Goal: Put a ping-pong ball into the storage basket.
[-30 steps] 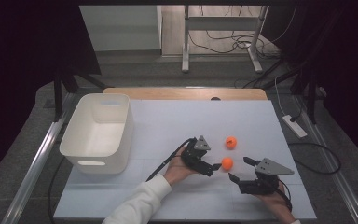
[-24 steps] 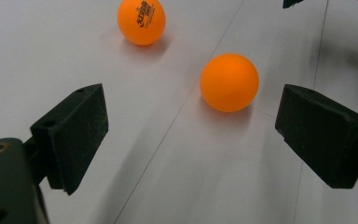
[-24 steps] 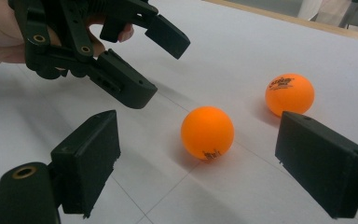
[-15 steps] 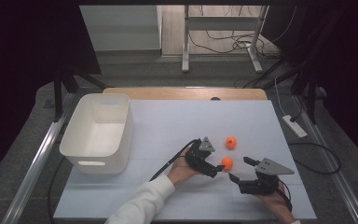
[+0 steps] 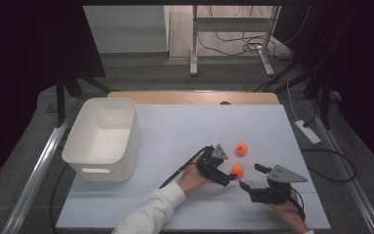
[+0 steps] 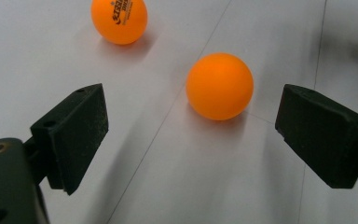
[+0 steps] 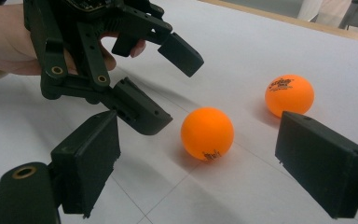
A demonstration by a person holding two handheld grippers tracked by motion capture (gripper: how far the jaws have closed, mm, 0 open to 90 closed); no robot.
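Two orange balls lie on the white table top (image 5: 185, 126). The near ball (image 5: 236, 170) (image 6: 219, 86) (image 7: 207, 133) rests just ahead of my left gripper (image 5: 230, 174) (image 6: 193, 128), which is open with its jaws wide on either side and not touching the ball. The far ball (image 5: 242, 148) (image 6: 119, 18) (image 7: 289, 94) carries printed lettering and sits a little beyond. My right gripper (image 5: 251, 176) (image 7: 200, 163) is open too, pointing at the near ball from the right. The right gripper view also shows the left gripper (image 7: 121, 60), held in a hand (image 7: 9, 42).
A white plastic bin (image 5: 100, 139) stands at the left of the table, with nothing visible inside. A cable (image 5: 180, 168) trails from the left gripper toward the front. A wooden strip (image 5: 195, 97) runs along the table's far edge.
My left gripper has crept to the right, closer to the near ball. The right gripper and both balls have stayed put.
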